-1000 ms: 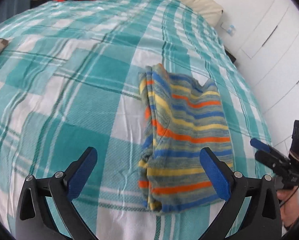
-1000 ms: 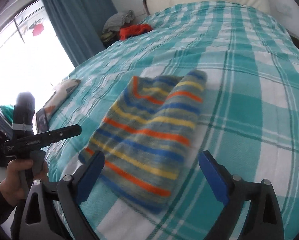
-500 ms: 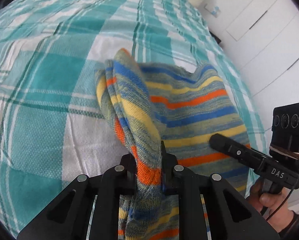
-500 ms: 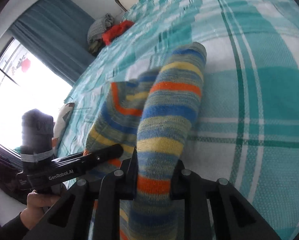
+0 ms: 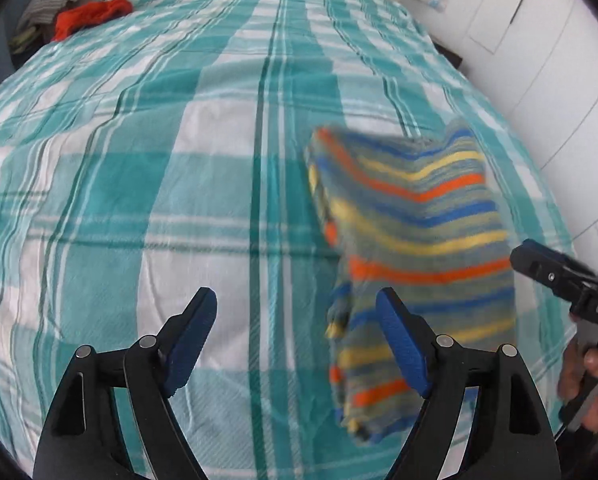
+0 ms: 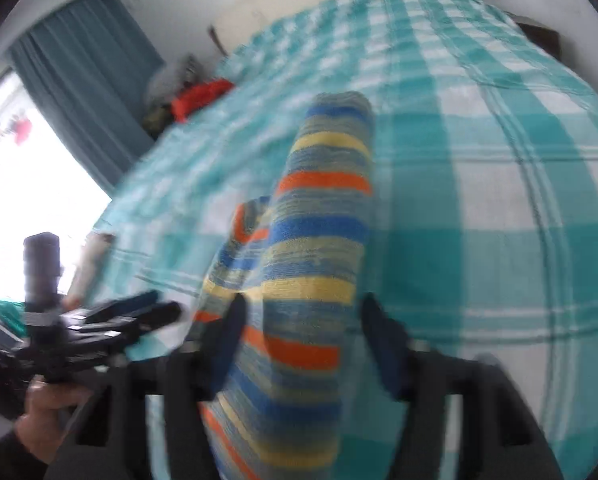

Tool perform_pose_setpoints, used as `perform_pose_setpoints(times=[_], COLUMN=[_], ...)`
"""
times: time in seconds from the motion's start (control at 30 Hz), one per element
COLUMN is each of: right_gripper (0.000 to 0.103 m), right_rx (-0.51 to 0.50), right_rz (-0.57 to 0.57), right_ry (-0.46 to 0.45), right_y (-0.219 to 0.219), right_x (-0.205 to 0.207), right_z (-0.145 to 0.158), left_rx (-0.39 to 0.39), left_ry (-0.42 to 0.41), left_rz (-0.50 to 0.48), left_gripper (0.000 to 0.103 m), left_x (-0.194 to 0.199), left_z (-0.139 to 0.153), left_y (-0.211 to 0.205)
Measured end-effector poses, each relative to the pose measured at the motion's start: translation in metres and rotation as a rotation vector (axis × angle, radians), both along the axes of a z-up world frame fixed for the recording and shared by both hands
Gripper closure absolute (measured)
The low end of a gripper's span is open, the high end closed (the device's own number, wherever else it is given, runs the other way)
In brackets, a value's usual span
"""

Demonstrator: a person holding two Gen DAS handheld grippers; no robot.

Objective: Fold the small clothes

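Garment (image 5: 419, 216) on bed (image 5: 179, 140)

Left wrist view: looks steeply down along the left gripper (image 5: 297, 332) onto the checked bedspread (image 5: 179, 160), close above it, with the striped garment (image 5: 419, 240) to its right. Right wrist view: looks down along the right gripper (image 6: 303, 344), lower and closer, blurred, directly over the striped garment (image 6: 319, 240). Shared field: the garment, the bedspread around it, the red cloth (image 5: 91, 16) (image 6: 201, 98) beyond it, and each view's opposite gripper.
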State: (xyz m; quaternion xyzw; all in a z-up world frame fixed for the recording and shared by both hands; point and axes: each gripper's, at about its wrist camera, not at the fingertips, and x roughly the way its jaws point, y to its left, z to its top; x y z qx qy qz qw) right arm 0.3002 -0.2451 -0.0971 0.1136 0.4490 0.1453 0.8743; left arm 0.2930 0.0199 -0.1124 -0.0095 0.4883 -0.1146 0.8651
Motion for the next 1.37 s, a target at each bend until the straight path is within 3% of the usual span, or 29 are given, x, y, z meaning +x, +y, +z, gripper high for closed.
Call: perform_pose_setpoints(times=[0.03, 0.1, 0.2, 0.27, 0.43, 0.5, 0.6, 0.77, 1.37], right_gripper=[0.010, 0.010, 0.006, 0.000, 0.000, 0.000, 0.000, 0.000, 0.000], right_rx=[-0.078, -0.157, -0.241, -0.245, -0.222, -0.260, -0.297, -0.343, -0.329], right_rz=[-0.035, -0.061, -0.094, -0.110, -0.134, -0.151, -0.177, -0.166, -0.207], right_ry=[0.018, 0.014, -0.024, -0.055, -0.105, -0.121, -0.147, -0.148, -0.135], right_y=[-0.010, -0.029, -0.032, -0.030, -0.013, -0.006, 0.002, 0.009, -0.010], right_x=[-0.010, -0.035, -0.076, -0.101, -0.154, -0.170, -0.191, -0.208, -0.224], right_z=[-0.010, -0.013, 0.006, 0.026, 0.085, 0.100, 0.114, 0.118, 0.117], left_rx=[0.052, 0.177, 0.287, 0.269, 0.129, 0.140, 0.224, 0.223, 0.279], left_ry=[-0.024, -0.091, -0.238, -0.277, -0.183, -0.163, -0.185, -0.198, -0.262], left_rz=[-0.002, 0.013, 0.039, 0.062, 0.056, 0.095, 0.164, 0.145, 0.107], left_gripper=[0.019, 0.010, 0.004, 0.002, 0.001, 0.001, 0.001, 0.001, 0.001], left_x=[-0.017, -0.049, -0.090, -0.109, -0.130, -0.139, -0.151, -0.164, -0.184], left_z=[-0.001, 0.008, 0.037, 0.060, 0.090, 0.094, 0.098, 0.104, 0.114], left_y=[0.000, -0.004, -0.013, -0.013, -0.013, -0.018, -0.027, -0.038, -0.062])
